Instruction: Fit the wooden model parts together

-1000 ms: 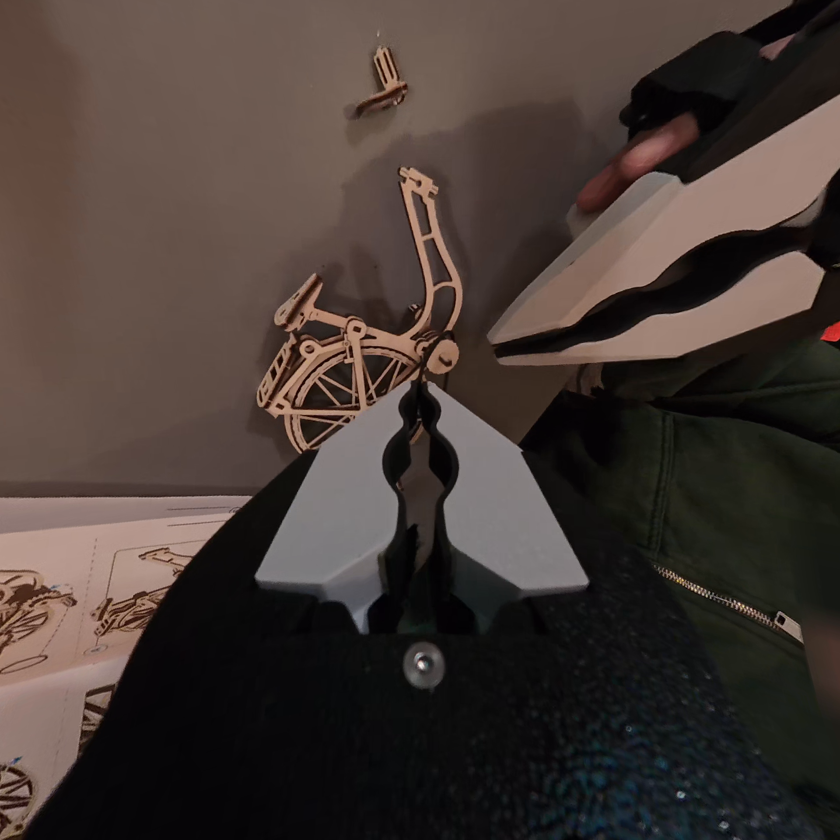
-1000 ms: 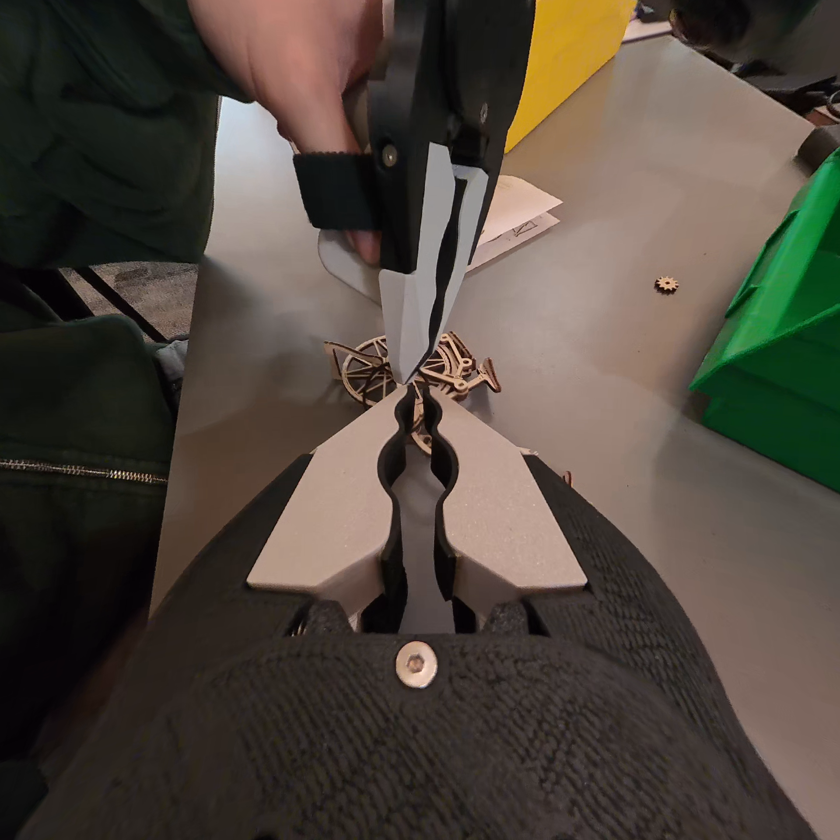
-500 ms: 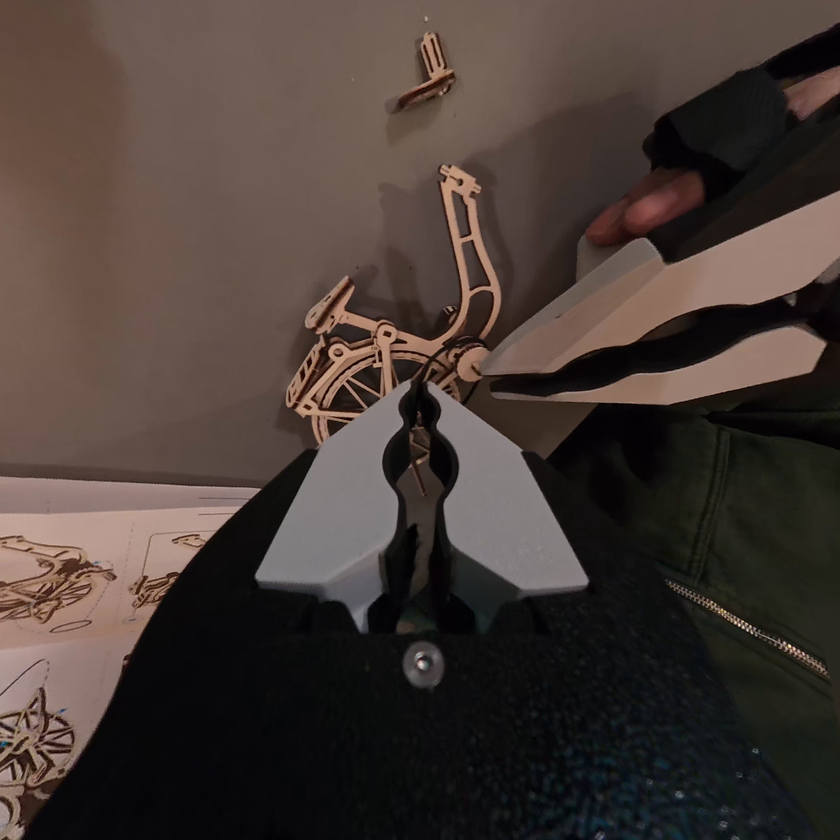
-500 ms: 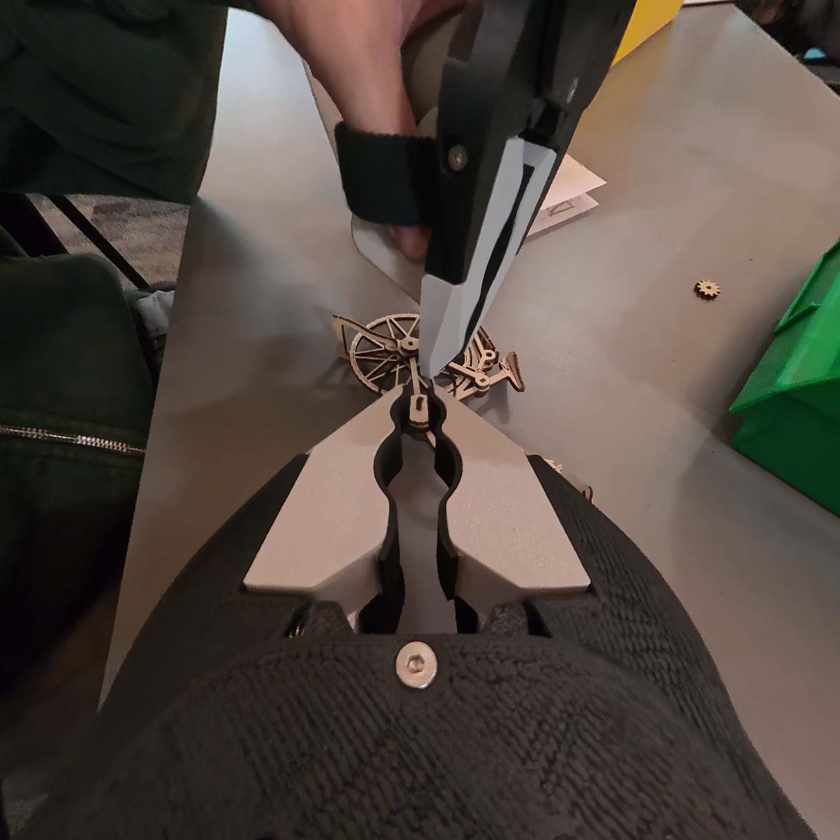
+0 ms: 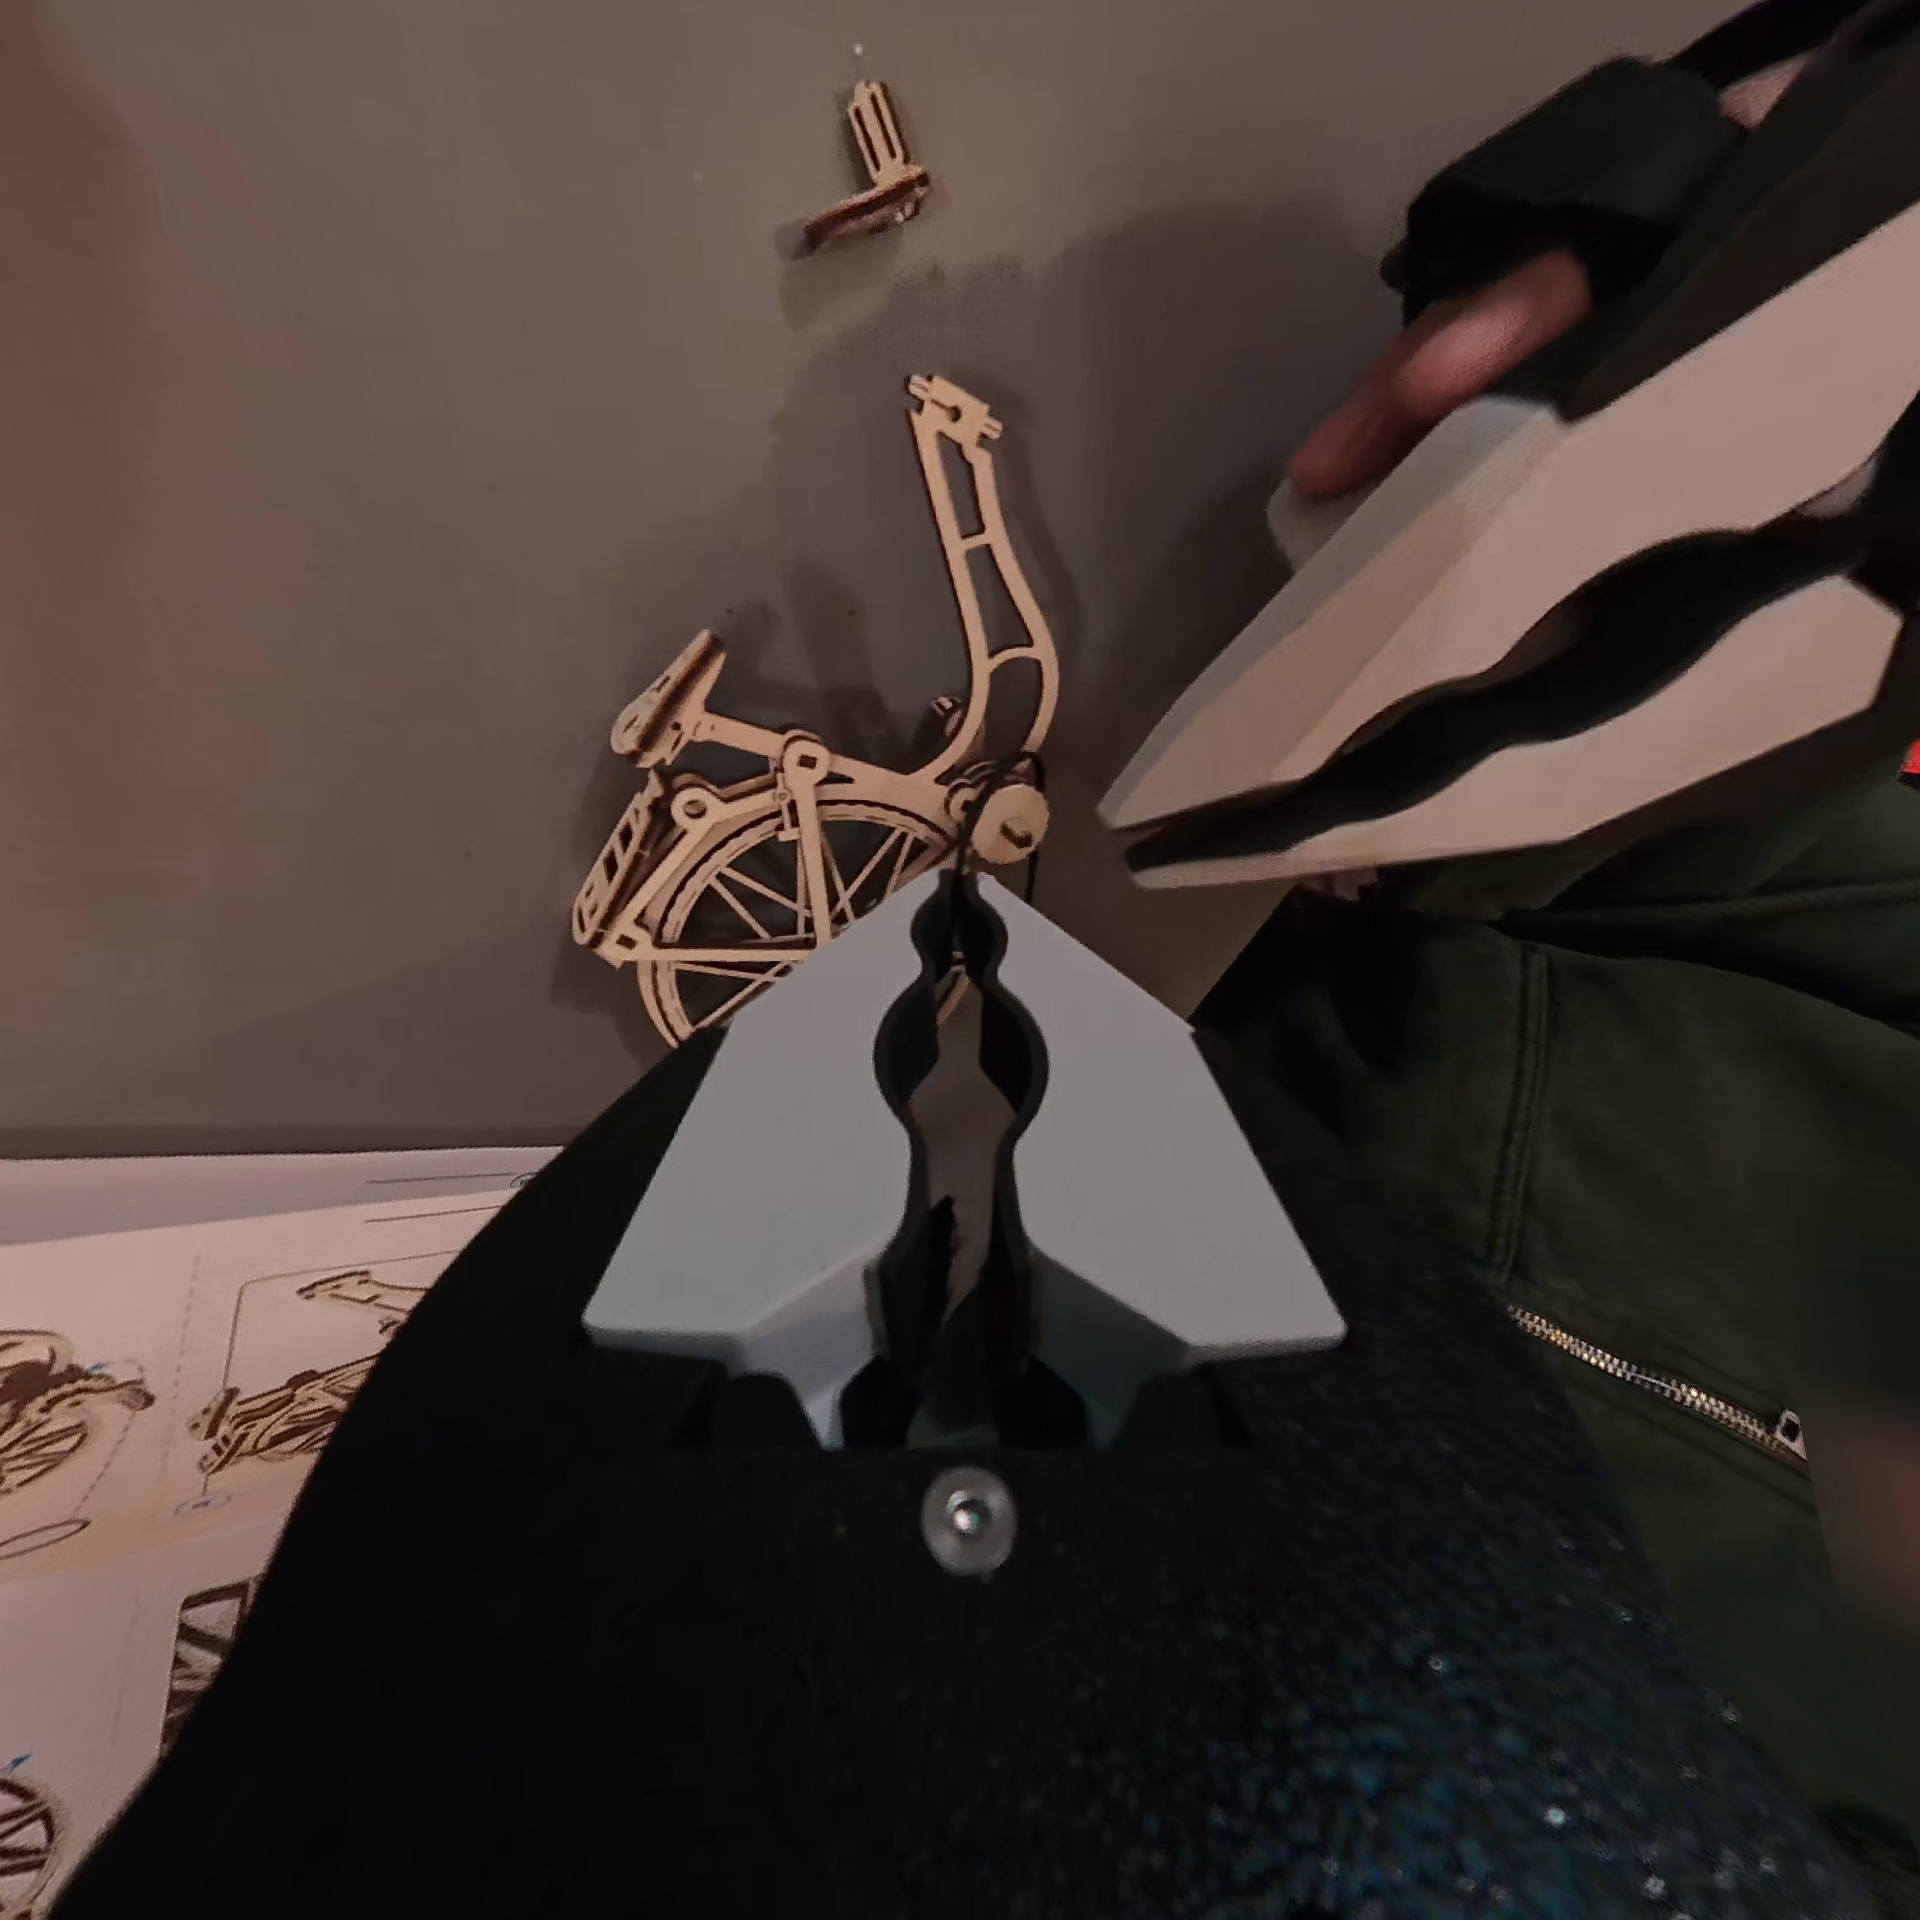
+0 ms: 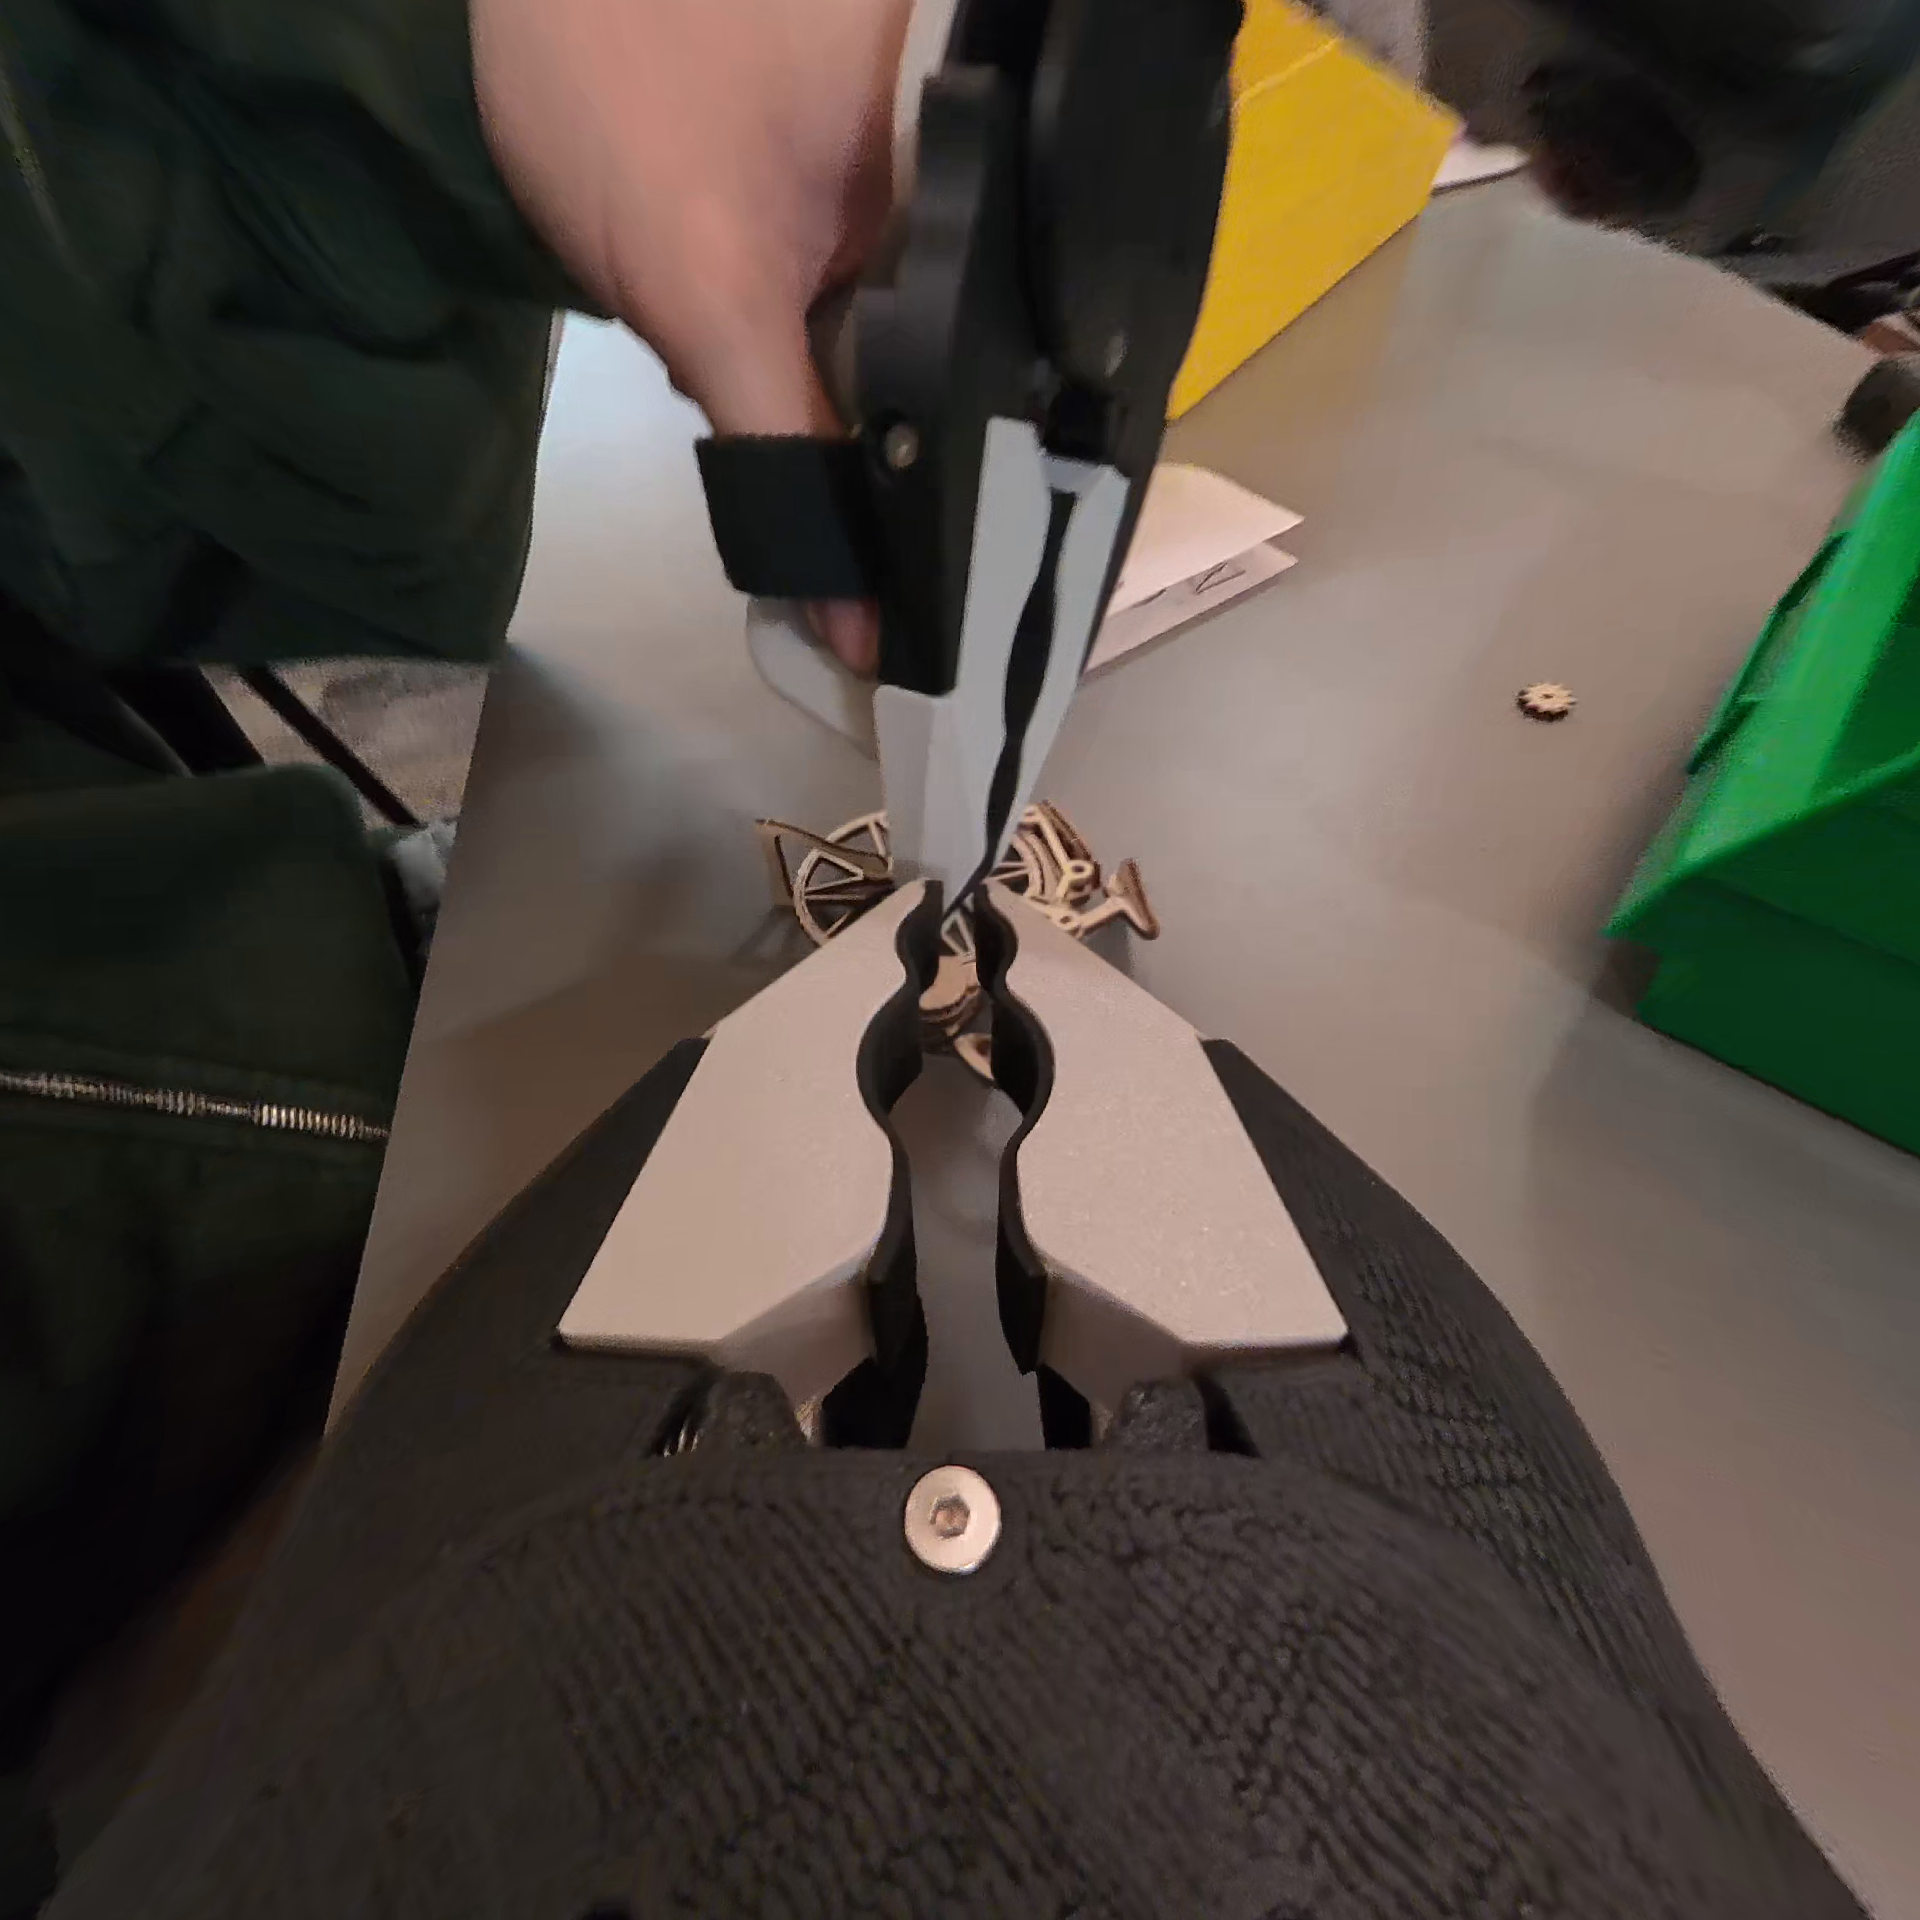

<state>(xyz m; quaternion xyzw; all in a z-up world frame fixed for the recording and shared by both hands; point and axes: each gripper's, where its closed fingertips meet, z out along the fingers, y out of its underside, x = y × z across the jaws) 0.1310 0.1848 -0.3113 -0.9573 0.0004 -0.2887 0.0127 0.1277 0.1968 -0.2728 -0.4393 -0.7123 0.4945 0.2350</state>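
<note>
Counts: 2 claws, left (image 5: pixel 961 878) and right (image 6: pixel 951 899). 1 part-built wooden bike (image 5: pixel 821 769) on the surface (image 5: pixel 312 520). 1 loose L-shaped wooden piece (image 5: pixel 868 171). 1 small wooden gear (image 6: pixel 1545 701). 1 green bin (image 6: pixel 1808 831), 1 yellow bin (image 6: pixel 1309 208). Instruction sheets (image 5: pixel 156 1299): overlapping, count unclear.

Pale wooden bicycle model (image 5: pixel 821 831), green bin (image 6: pixel 1797 831), yellow box (image 6: pixel 1309 187).

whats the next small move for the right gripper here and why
Probably ease the right gripper in onto the round hub of the wooden bicycle: its tips sit just beside it, while the left gripper pinches a thin black band there.
</note>
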